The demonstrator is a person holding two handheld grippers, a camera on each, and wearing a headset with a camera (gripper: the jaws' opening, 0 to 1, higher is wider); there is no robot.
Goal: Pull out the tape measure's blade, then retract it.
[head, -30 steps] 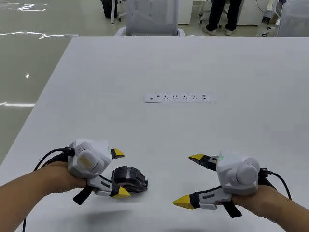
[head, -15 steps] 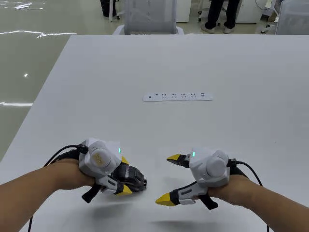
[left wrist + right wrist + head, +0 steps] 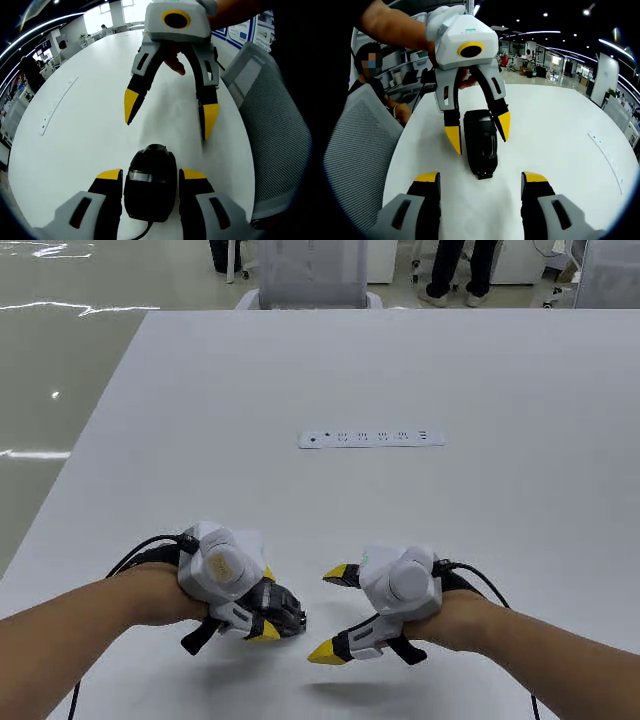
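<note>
Black tape measure [image 3: 285, 610] lies on bench [image 3: 470, 380], lower left of centre in head view. Left tongs [image 3: 267, 604] clamped across its case, one yellow tip on each side; in left gripper view both jaws press against case. Right tongs [image 3: 328, 612] spread wide, holding nothing, lower centre of head view, tips pointing at tape measure from just beside it. In right gripper view, case end sits near own tips, not touching. Power strip [image 3: 370, 438] mid-frame, well apart.
</note>
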